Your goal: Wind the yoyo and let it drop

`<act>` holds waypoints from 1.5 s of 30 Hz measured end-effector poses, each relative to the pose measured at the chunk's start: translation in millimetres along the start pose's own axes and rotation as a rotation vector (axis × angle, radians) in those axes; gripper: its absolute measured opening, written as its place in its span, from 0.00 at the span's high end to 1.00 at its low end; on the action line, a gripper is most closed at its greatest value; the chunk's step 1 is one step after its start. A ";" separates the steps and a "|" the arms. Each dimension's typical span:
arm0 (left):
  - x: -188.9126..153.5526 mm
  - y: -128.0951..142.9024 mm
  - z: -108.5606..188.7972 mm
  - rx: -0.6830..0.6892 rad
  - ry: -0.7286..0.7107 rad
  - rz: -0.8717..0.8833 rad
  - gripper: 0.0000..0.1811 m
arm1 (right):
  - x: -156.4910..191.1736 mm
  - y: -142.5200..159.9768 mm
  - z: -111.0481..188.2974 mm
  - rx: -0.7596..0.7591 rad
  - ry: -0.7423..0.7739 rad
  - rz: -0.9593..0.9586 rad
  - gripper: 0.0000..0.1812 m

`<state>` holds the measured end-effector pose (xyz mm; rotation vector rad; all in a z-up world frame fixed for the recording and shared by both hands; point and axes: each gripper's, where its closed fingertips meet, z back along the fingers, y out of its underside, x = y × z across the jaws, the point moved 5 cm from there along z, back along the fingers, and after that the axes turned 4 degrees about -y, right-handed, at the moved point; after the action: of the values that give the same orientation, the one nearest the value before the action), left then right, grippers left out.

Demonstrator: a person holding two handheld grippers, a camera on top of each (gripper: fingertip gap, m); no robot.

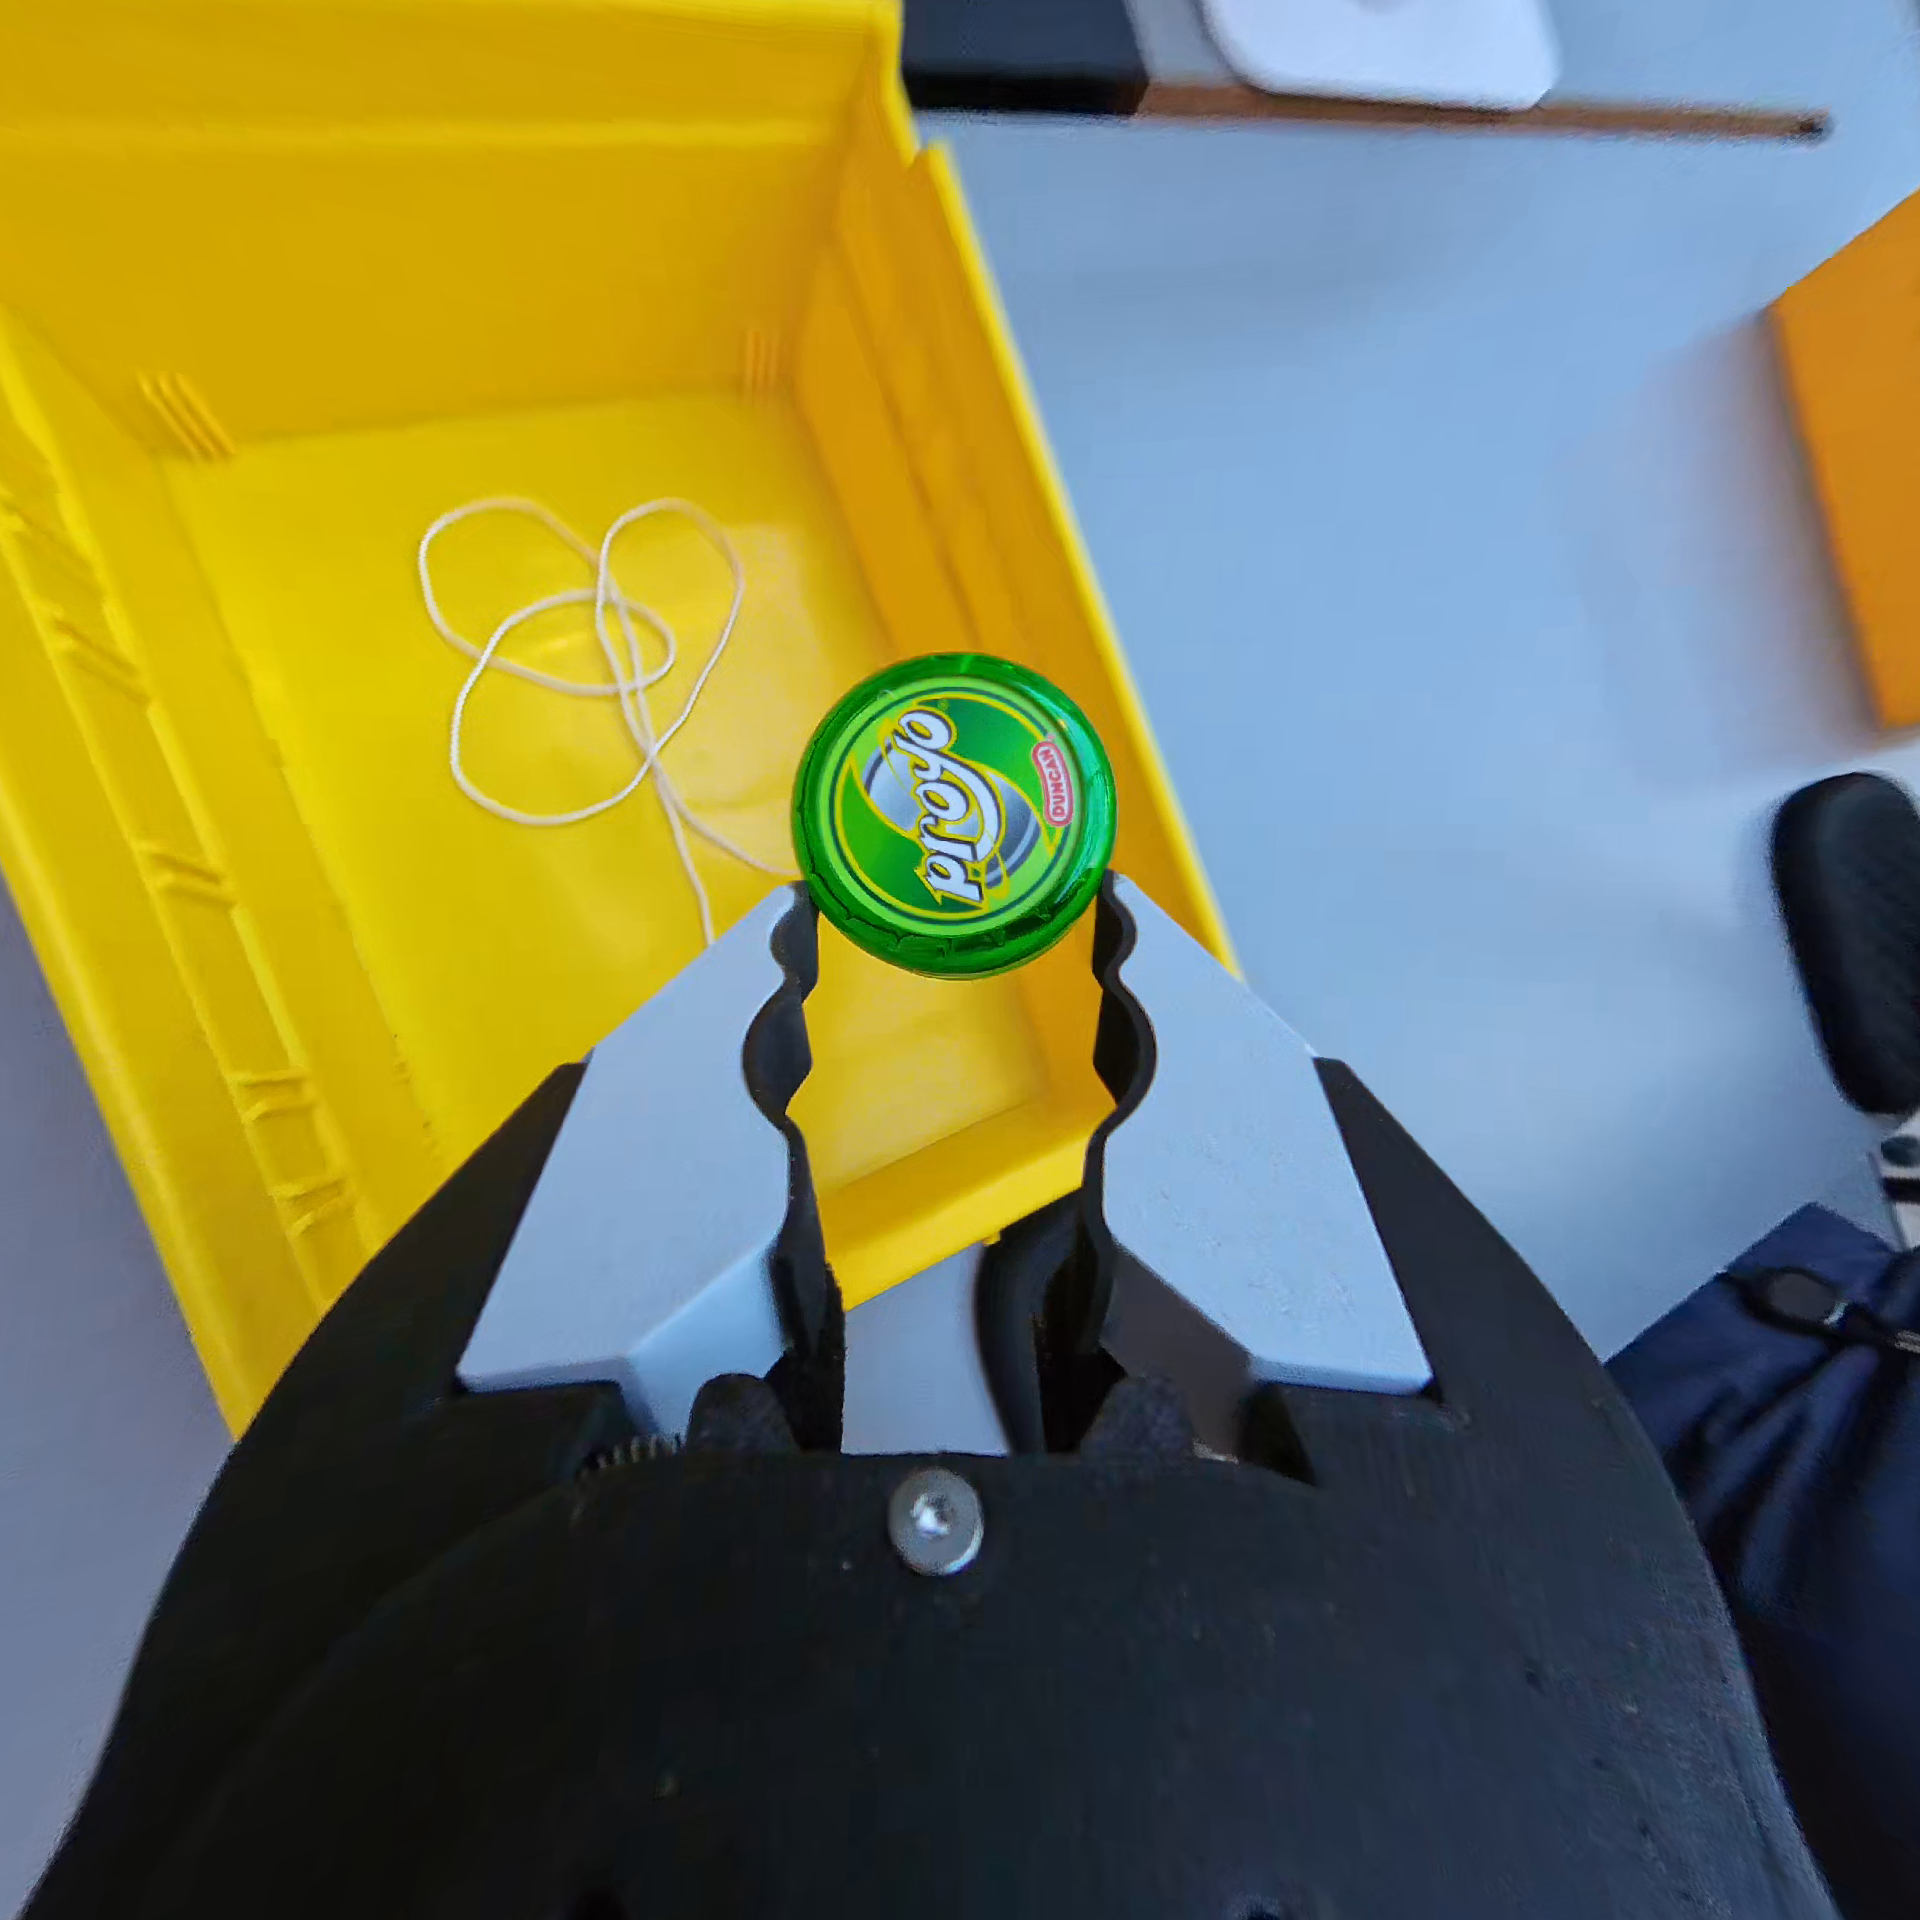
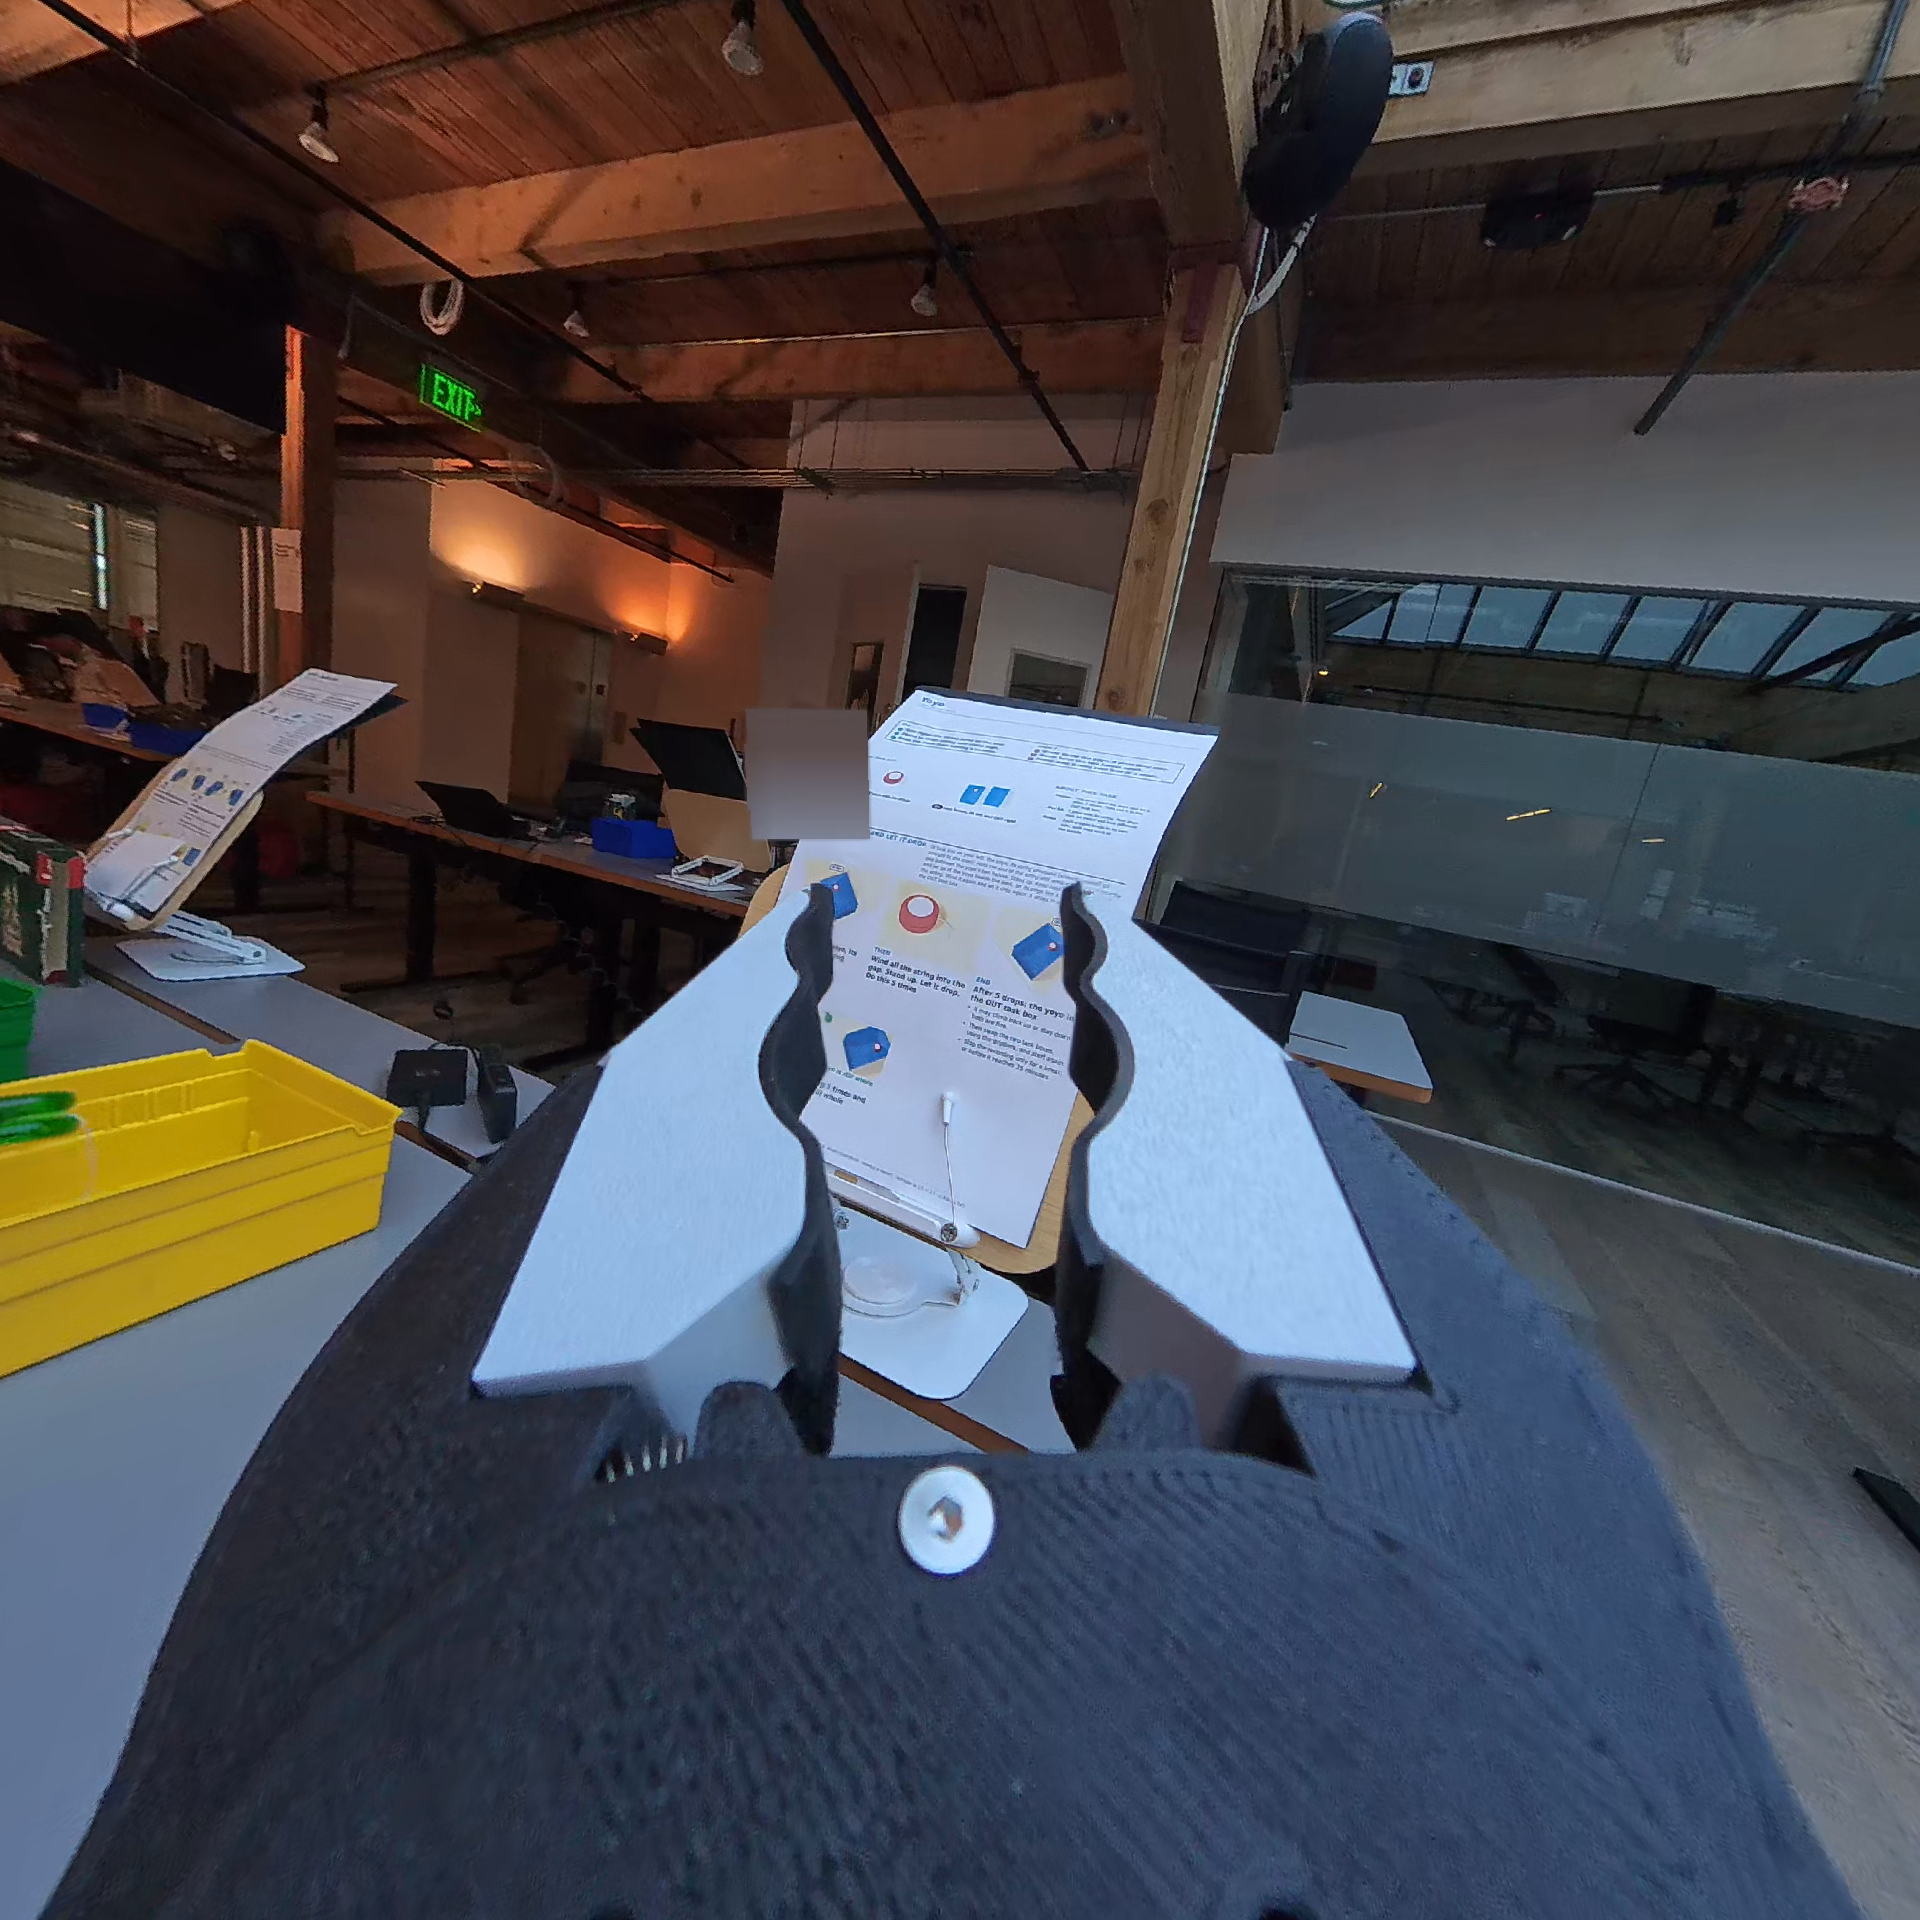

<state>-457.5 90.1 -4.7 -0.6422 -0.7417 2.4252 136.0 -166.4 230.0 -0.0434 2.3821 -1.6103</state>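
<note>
Above the yellow bin, the left hand-held gripper clamps a round glossy green yoyo; the right hand-held gripper gapes.

Left gripper and right gripper: rough black printed bodies, pale grey wedge fingers lined with wavy black pads, one silver hex screw centred, small spring near left finger base.

My left gripper tipped downward, fingertips pinched on something round, rest of jaws gaping behind tips. My right gripper held up roughly level, facing far across room, fingers parted, nothing between.
</note>
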 end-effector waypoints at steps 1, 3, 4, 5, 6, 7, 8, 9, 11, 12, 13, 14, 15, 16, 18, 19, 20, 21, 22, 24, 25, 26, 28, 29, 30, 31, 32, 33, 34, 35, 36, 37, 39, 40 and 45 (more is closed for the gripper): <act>-8.2 -6.6 7.1 -0.048 0.015 -0.003 0.72 | 0.4 0.5 -0.7 0.001 -0.002 -0.002 0.76; -27.7 -19.5 21.1 -0.147 0.038 -0.036 0.72 | 1.7 1.7 -2.7 0.003 -0.003 -0.001 0.76; -36.2 -25.8 28.1 -0.194 0.035 -0.050 0.72 | 2.6 2.5 -4.0 0.006 -0.006 -0.001 0.76; -44.5 -32.3 35.5 -0.244 0.033 -0.061 0.72 | 3.7 3.5 -5.5 0.010 -0.010 -0.002 0.76; -54.1 -39.2 42.8 -0.294 0.048 -0.069 0.72 | 4.7 4.6 -7.0 0.013 -0.013 -0.003 0.76; -65.2 -46.1 50.0 -0.339 0.085 -0.070 0.72 | 5.7 5.7 -8.7 0.017 -0.016 -0.003 0.76; -77.4 -52.8 56.8 -0.375 0.136 -0.068 0.72 | 6.8 7.0 -10.3 0.022 -0.020 -0.003 0.76; -90.2 -59.5 63.2 -0.405 0.194 -0.070 0.72 | 7.8 8.2 -11.9 0.027 -0.024 -0.002 0.76; -117.0 -72.7 75.9 -0.451 0.291 -0.088 0.72 | 8.5 10.9 -14.5 0.038 -0.025 0.000 0.76; -129.8 -79.9 81.6 -0.467 0.326 -0.104 0.72 | 8.4 12.2 -15.4 0.043 -0.024 0.001 0.76; -142.9 -87.4 87.2 -0.481 0.357 -0.126 0.72 | 7.8 13.2 -16.0 0.047 -0.021 0.001 0.76; -156.9 -95.2 92.8 -0.496 0.385 -0.153 0.72 | 7.0 14.0 -16.0 0.048 -0.018 -0.001 0.76; -171.5 -103.8 98.9 -0.511 0.409 -0.182 0.72 | 6.3 14.6 -15.9 0.047 -0.017 -0.004 0.76; -186.1 -113.1 105.7 -0.522 0.430 -0.211 0.72 | 5.3 14.9 -15.6 0.045 -0.018 -0.010 0.76; -213.6 -133.1 121.4 -0.543 0.463 -0.268 0.72 | 3.0 15.6 -14.6 0.040 -0.017 -0.022 0.76; -226.5 -144.1 129.2 -0.548 0.472 -0.299 0.72 | 1.7 16.1 -14.0 0.039 -0.015 -0.026 0.76; -238.7 -156.1 137.6 -0.558 0.474 -0.328 0.72 | 0.3 16.7 -13.3 0.040 -0.013 -0.029 0.76; -250.2 -169.2 146.6 -0.572 0.469 -0.352 0.72 | -1.4 17.4 -12.7 0.041 -0.010 -0.033 0.76; -260.9 -182.5 156.0 -0.584 0.458 -0.374 0.72 | -2.9 17.8 -12.0 0.040 -0.007 -0.037 0.76; -280.6 -206.8 175.6 -0.599 0.447 -0.415 0.72 | -5.3 18.4 -10.7 0.038 -0.007 -0.045 0.76; -289.8 -218.4 185.7 -0.608 0.447 -0.425 0.72 | -6.6 18.7 -9.9 0.037 -0.006 -0.049 0.76; -298.7 -230.0 194.9 -0.616 0.450 -0.431 0.72 | -7.9 19.0 -9.3 0.036 -0.004 -0.053 0.76; -316.0 -254.6 212.6 -0.641 0.445 -0.436 0.84 | -9.9 19.5 -8.6 0.030 -0.005 -0.065 0.76; -323.5 -266.3 221.5 -0.658 0.438 -0.433 0.89 | -10.1 19.9 -8.8 0.028 -0.011 -0.073 0.76; -331.5 -276.1 230.7 -0.677 0.442 -0.437 0.95 | -10.0 20.5 -9.1 0.027 -0.018 -0.079 0.76; -339.8 -283.9 239.9 -0.722 0.452 -0.442 1.00 | -9.7 21.0 -9.9 0.026 -0.026 -0.084 0.76; -347.8 -292.5 251.5 -0.786 0.468 -0.430 1.00 | -8.6 21.3 -11.2 0.021 -0.039 -0.093 0.76; -356.5 -298.3 262.1 -0.816 0.501 -0.420 1.00 | -6.3 21.7 -13.3 0.016 -0.058 -0.104 0.76; -364.4 -301.9 268.1 -0.817 0.530 -0.406 1.00 | -3.3 22.6 -16.2 0.014 -0.080 -0.118 0.76; -370.2 -305.2 268.0 -0.801 0.534 -0.396 1.00 | 0.3 24.4 -19.7 0.020 -0.100 -0.131 0.76; -375.7 -306.8 263.2 -0.782 0.523 -0.412 1.00 | 4.3 27.1 -23.9 0.035 -0.117 -0.141 0.77; -380.2 -304.0 253.6 -0.751 0.500 -0.442 1.00 | 10.9 29.3 -30.0 0.036 -0.143 -0.169 0.78; -380.7 -283.3 220.3 -0.675 0.453 -0.469 1.00 | 45.3 45.1 -52.1 0.072 -0.324 -0.289 0.89; -379.3 -262.6 200.9 -0.639 0.482 -0.458 1.00 | 65.2 61.2 -64.6 0.156 -0.410 -0.367 0.90; -351.2 -122.5 83.8 -0.505 0.608 -0.363 1.00 | 133.9 129.4 -102.2 0.392 -0.495 -0.316 0.87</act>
<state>-199.6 -62.0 231.4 -1.2415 -1.0862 1.5807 -1.2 -47.1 120.2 -0.6847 1.7220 -1.9027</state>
